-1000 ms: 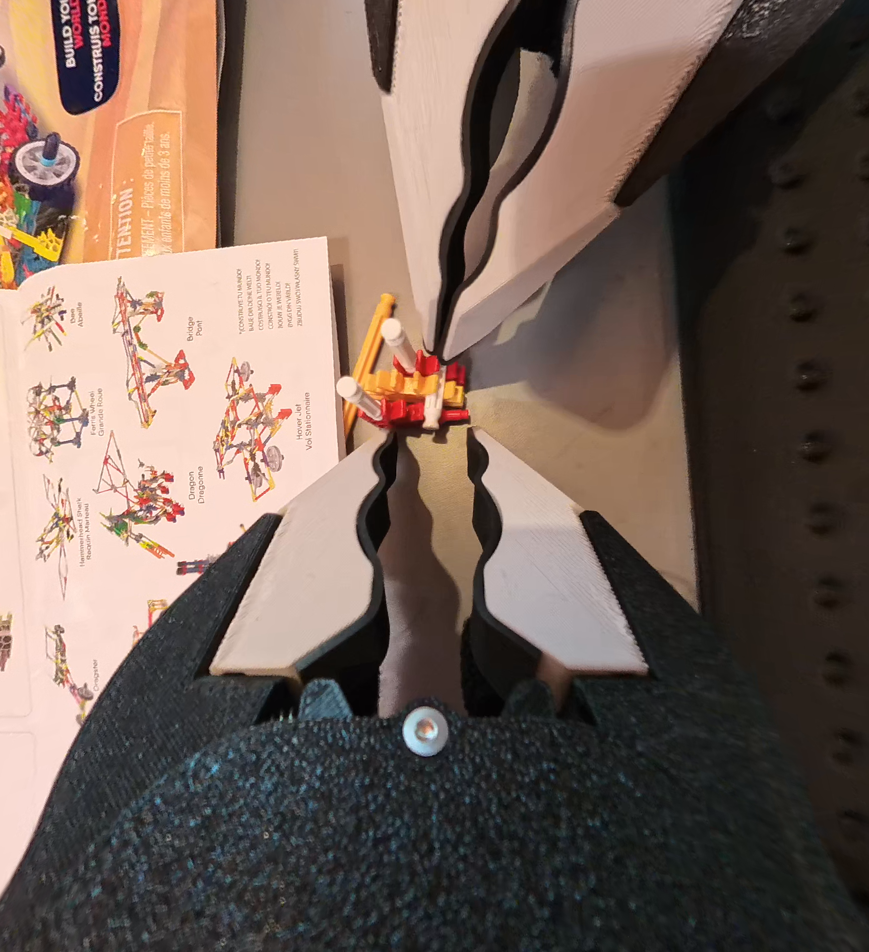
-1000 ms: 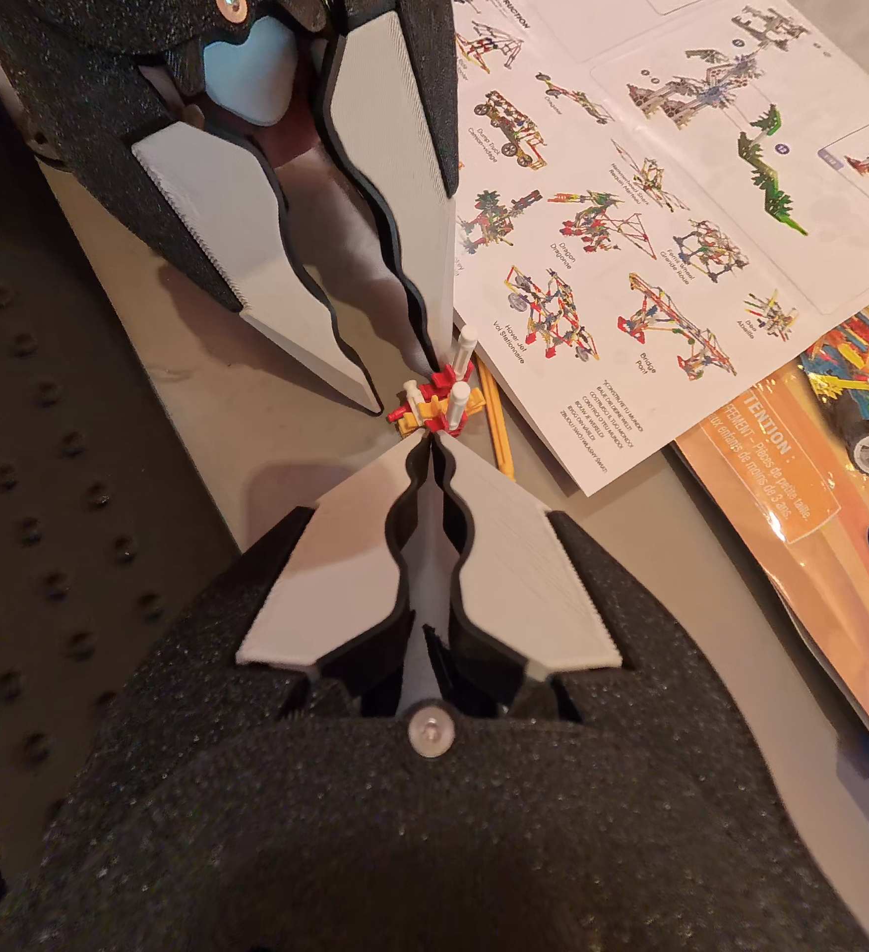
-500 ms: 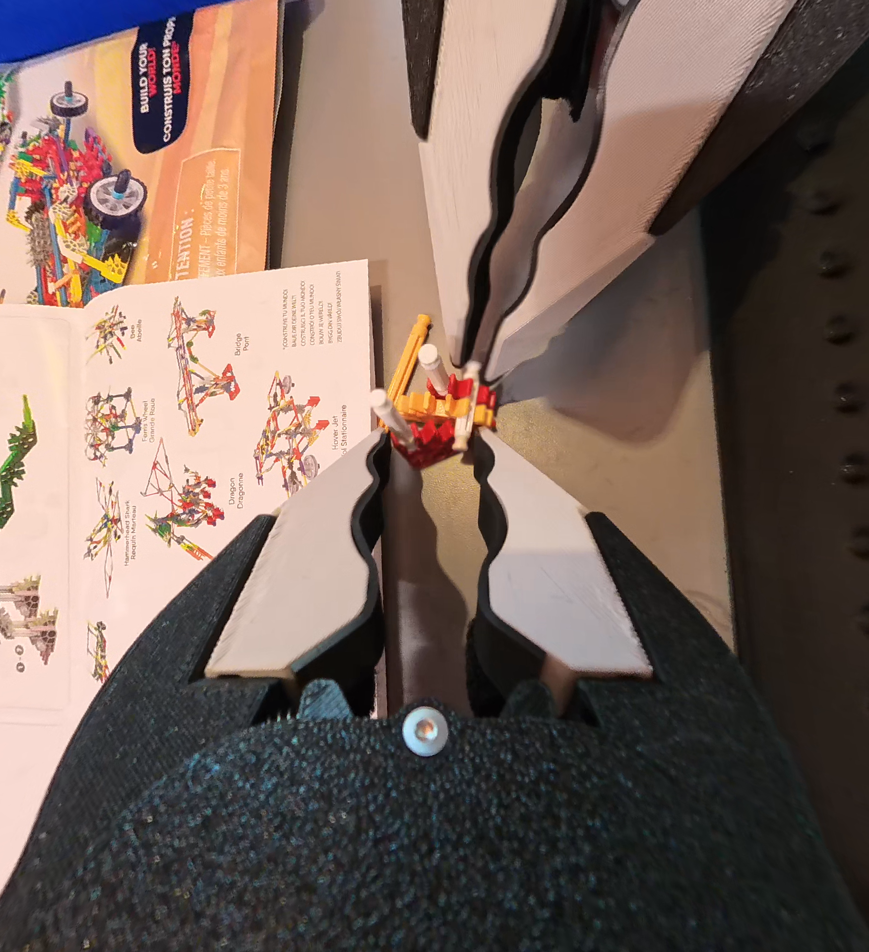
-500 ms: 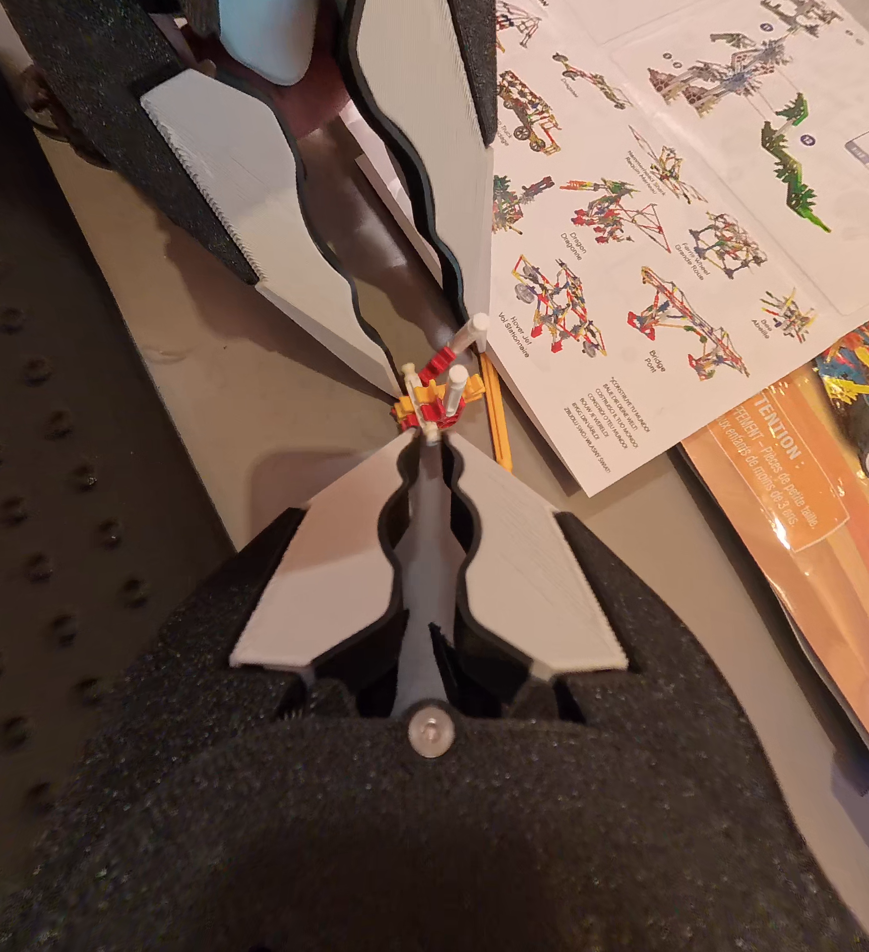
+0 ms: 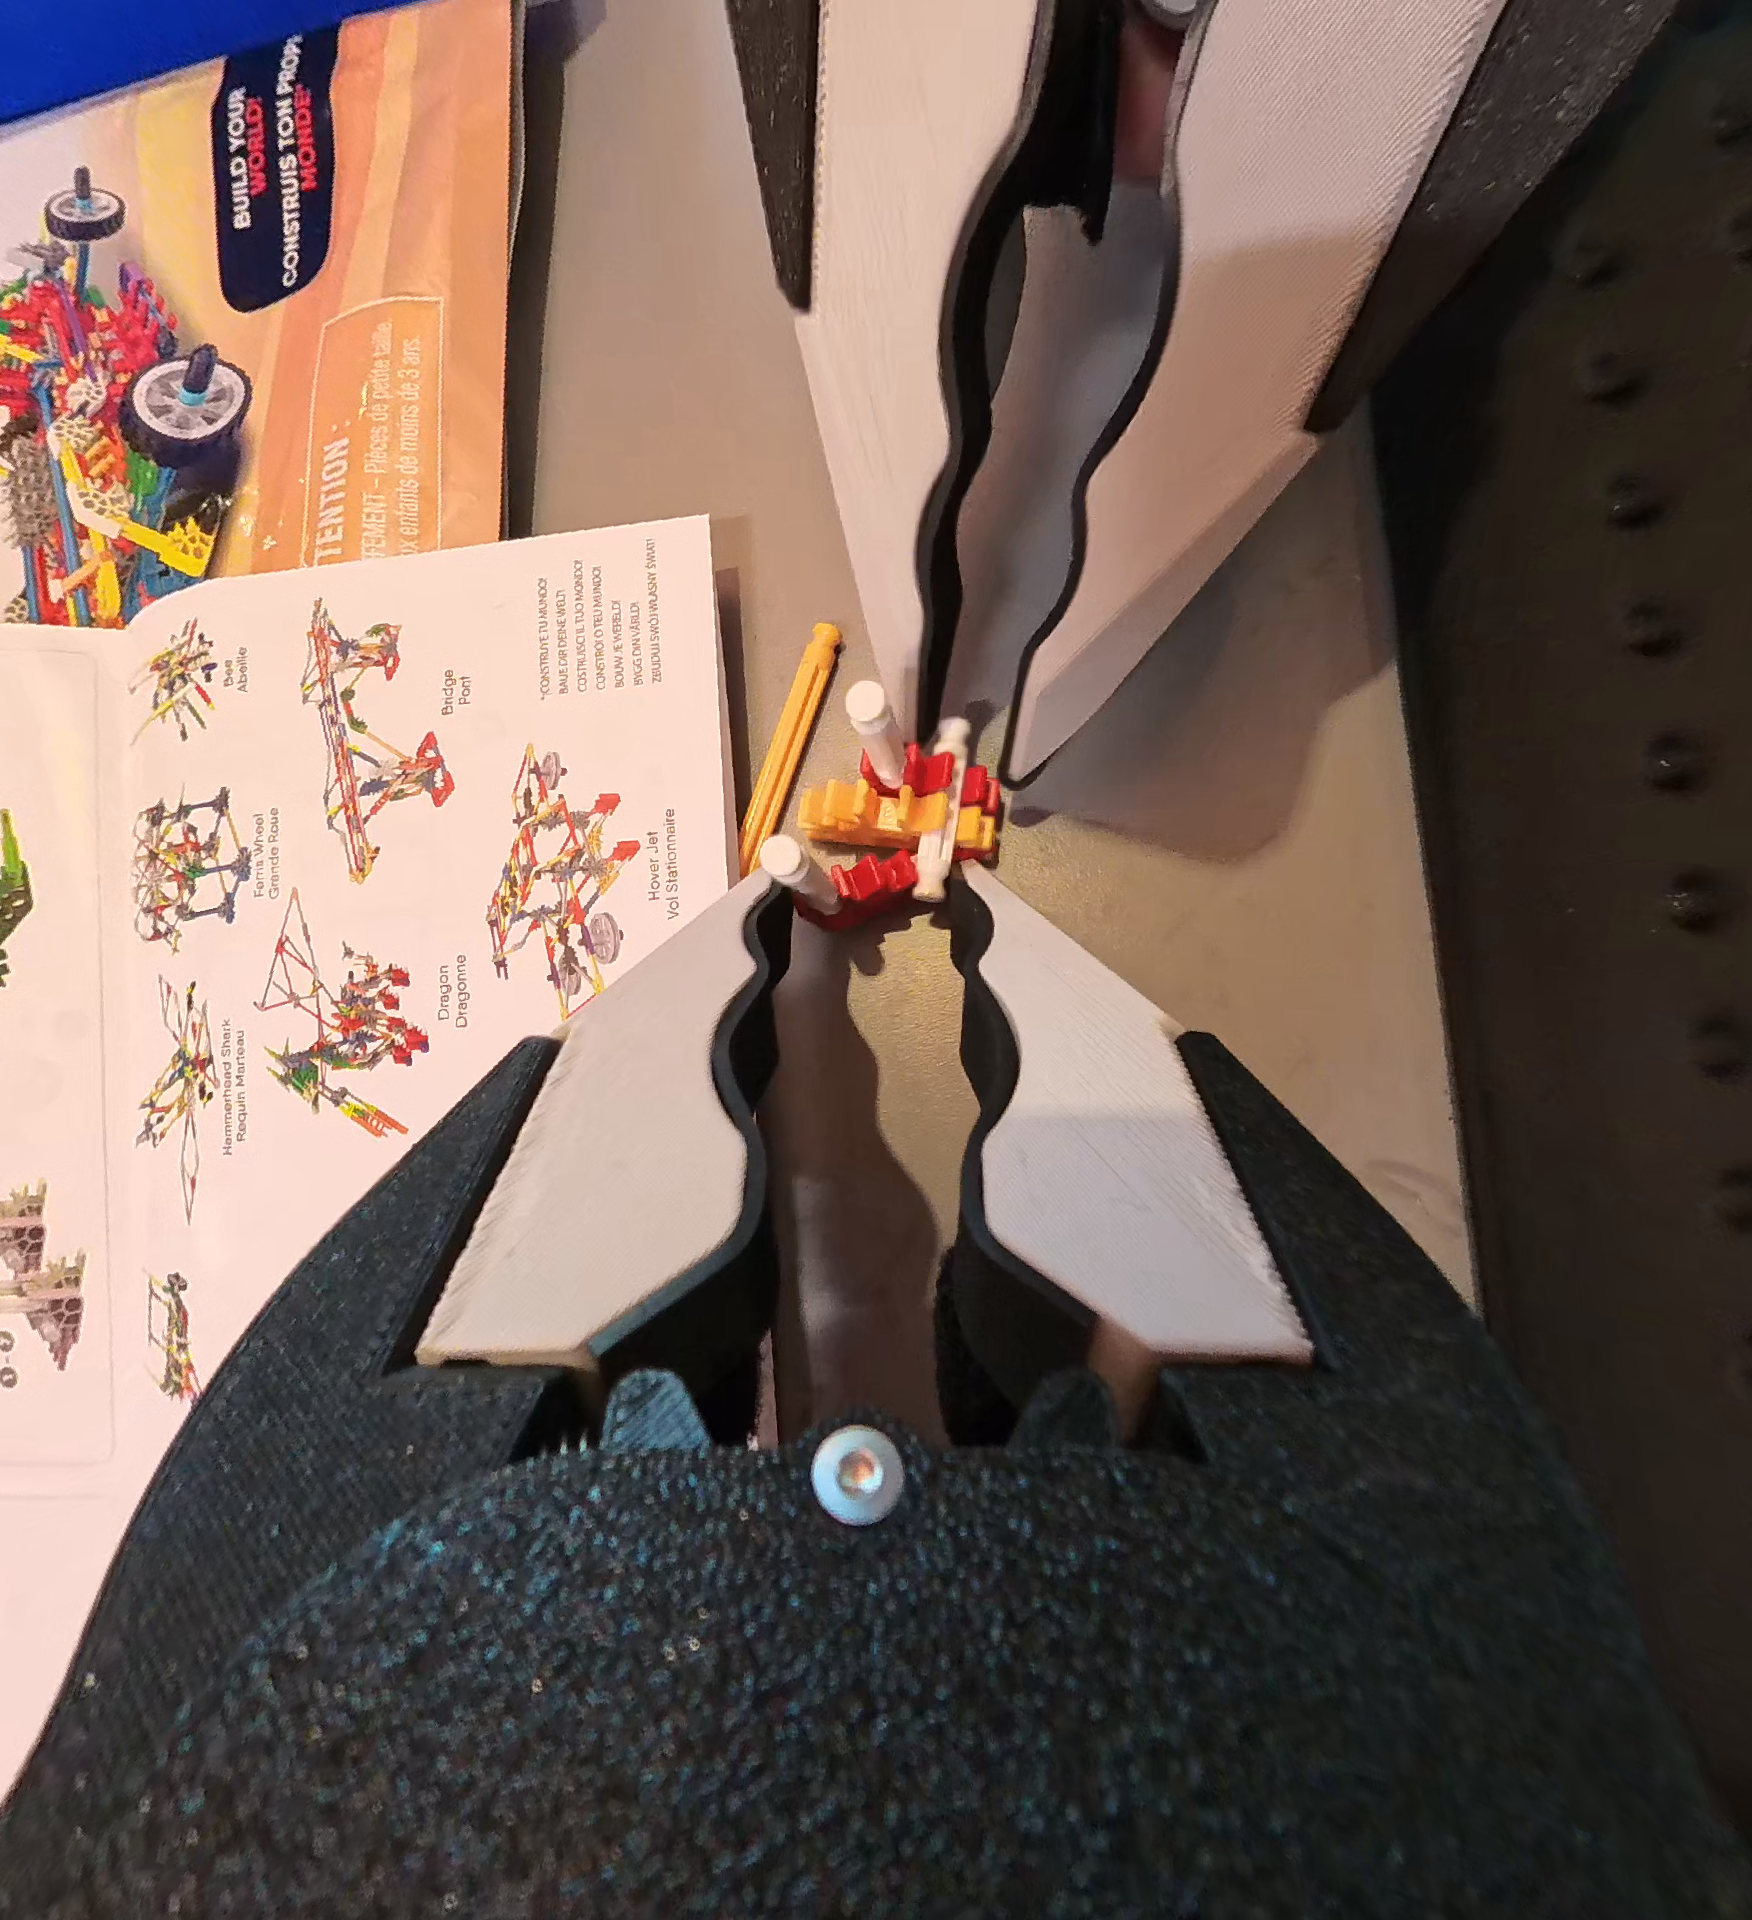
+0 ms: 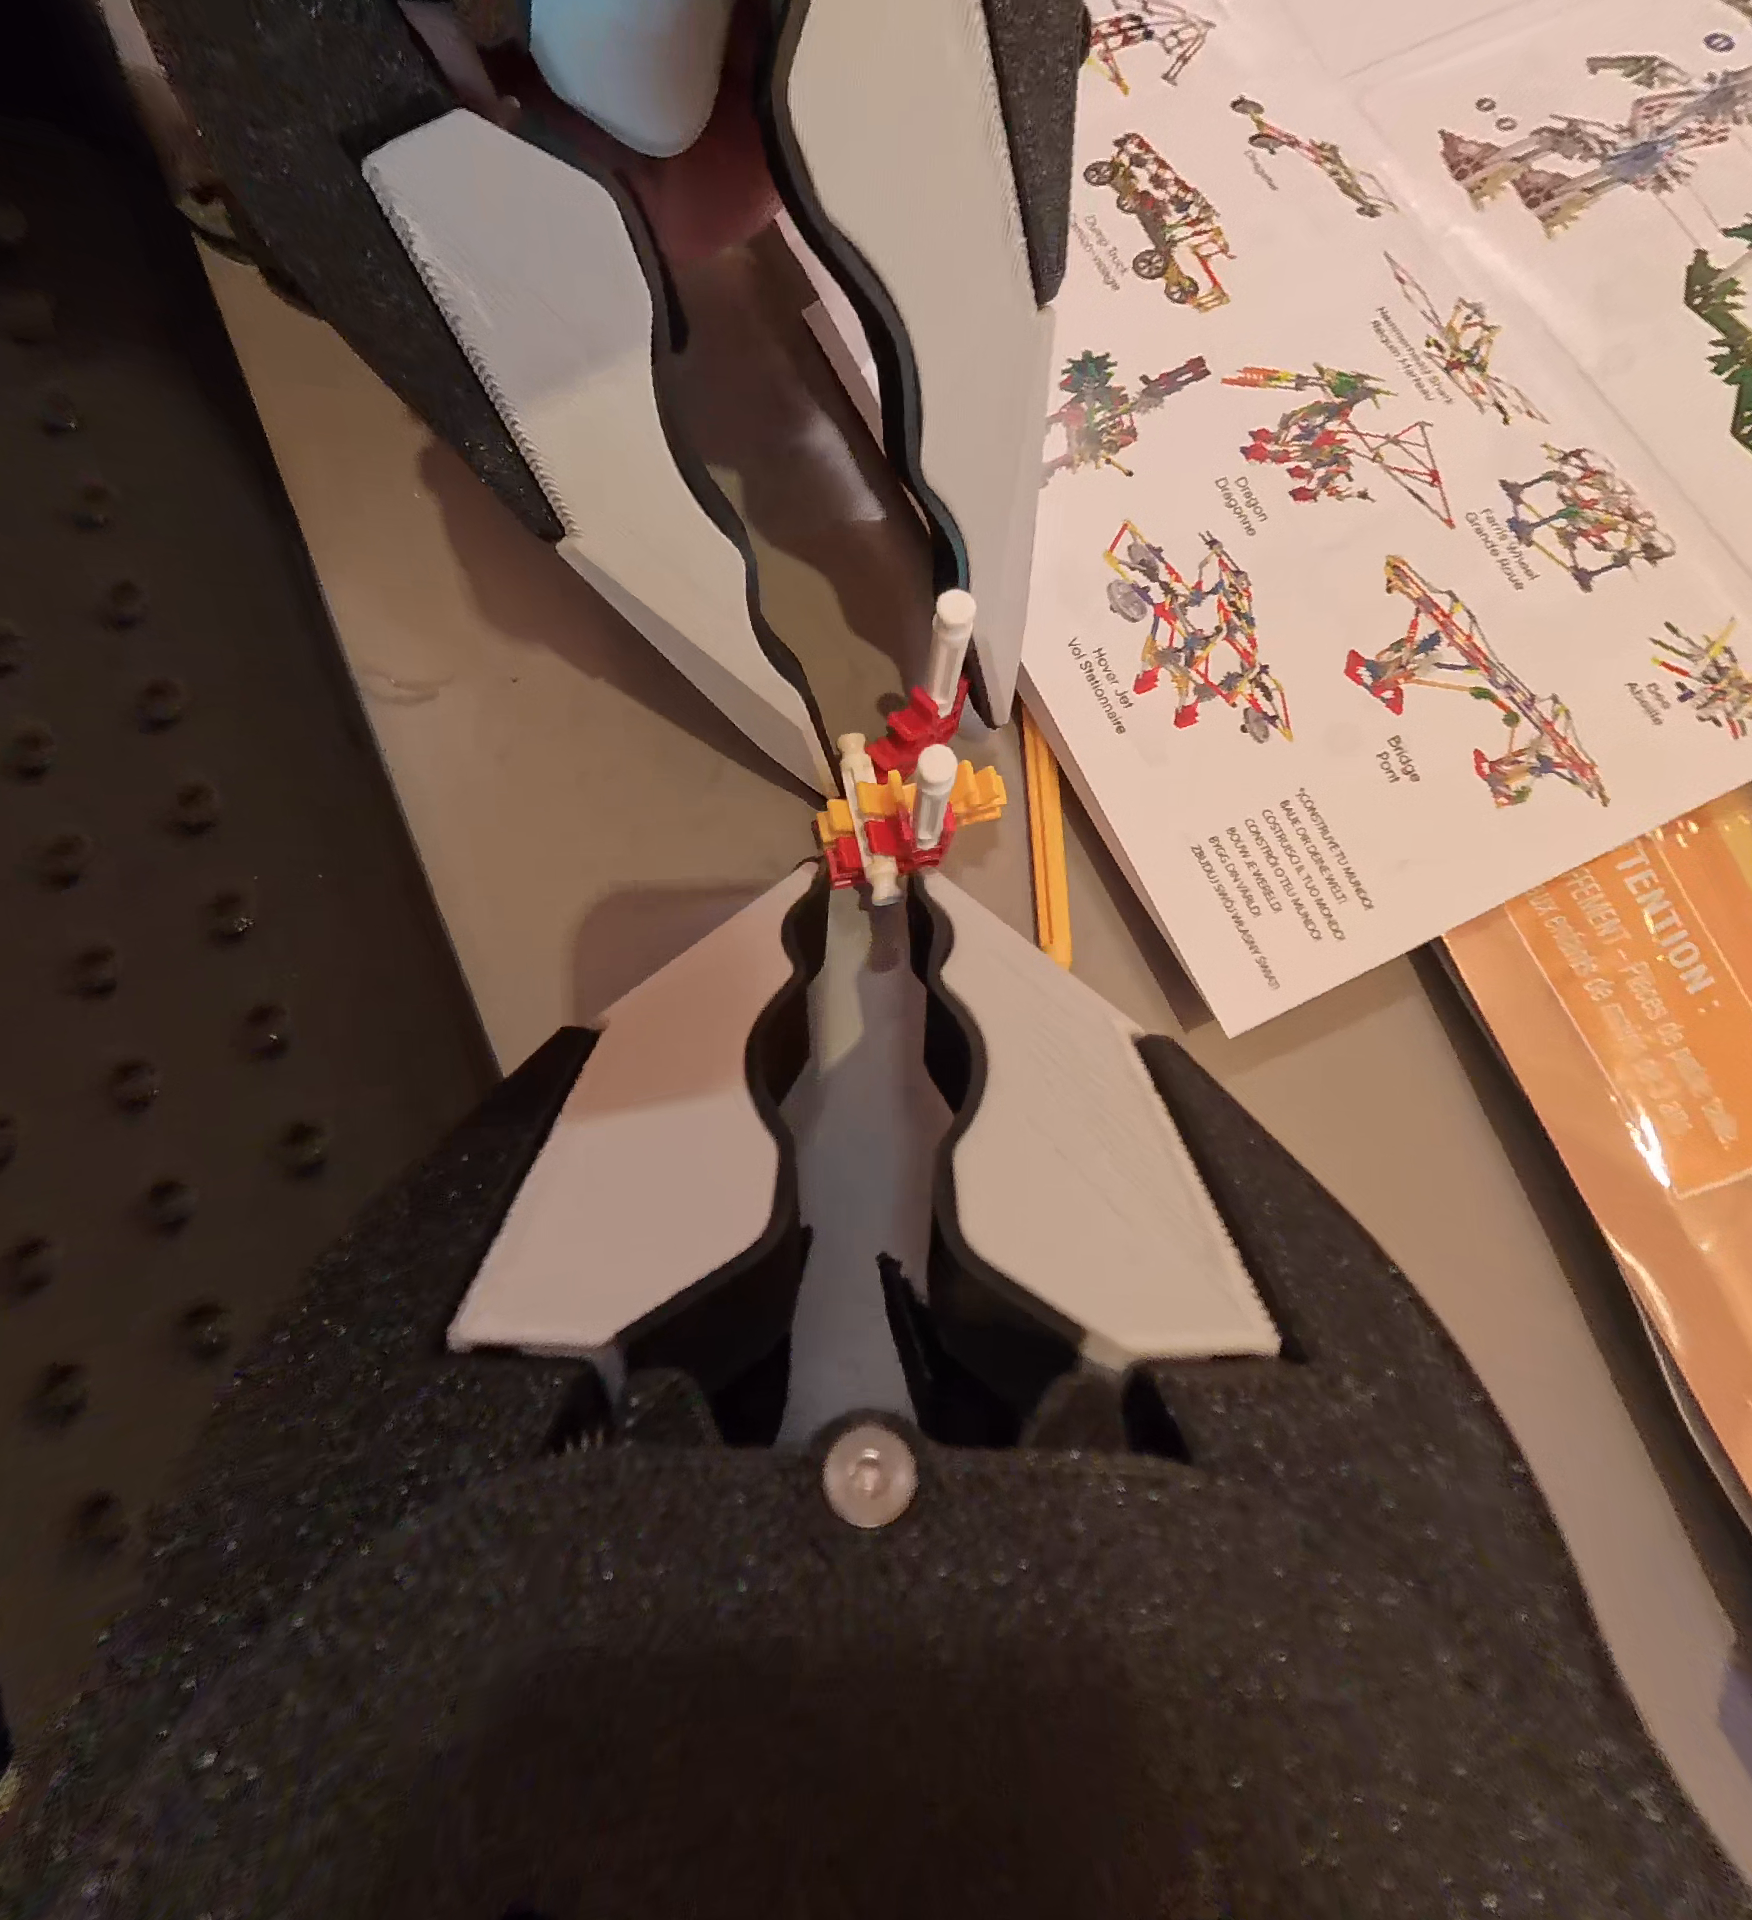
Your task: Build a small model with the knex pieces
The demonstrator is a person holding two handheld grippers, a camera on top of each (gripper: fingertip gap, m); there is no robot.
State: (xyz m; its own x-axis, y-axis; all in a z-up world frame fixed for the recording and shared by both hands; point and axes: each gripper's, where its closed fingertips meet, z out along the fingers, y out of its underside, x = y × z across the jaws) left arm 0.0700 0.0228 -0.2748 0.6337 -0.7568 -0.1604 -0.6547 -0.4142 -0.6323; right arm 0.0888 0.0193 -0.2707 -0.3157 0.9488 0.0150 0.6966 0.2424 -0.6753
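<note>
Clump of red and yellow plastic connectors with white rods stuck in it [image 5: 903, 821] sits low over the grey desk [image 5: 643, 416], dead centre of both views, with the two claws meeting over it from opposite sides.

Left claw [image 5: 867, 894] is spread, with its tips either side of the near red connector and clear daylight on one side, so it isn't squeezing anything.

Right claw [image 6: 864, 888] is much narrower and has the end of one white rod poking into the gap. Honestly can't tell if it's actually pinching or just hugging it.

So far the clump is clipped together, while one thin yellow plastic rod [image 5: 789, 748] lies loose just beside it, unattached.

Counts: three white rods, one yellow connector, at least two red ones (they overlap), one loose yellow rod. There's also one white picture booklet [image 5: 384, 831] lying open on the left, one orange printed toy box [image 5: 332, 312] in the upper left, and a black studded mat [image 5: 1630, 935] along the right.
</note>
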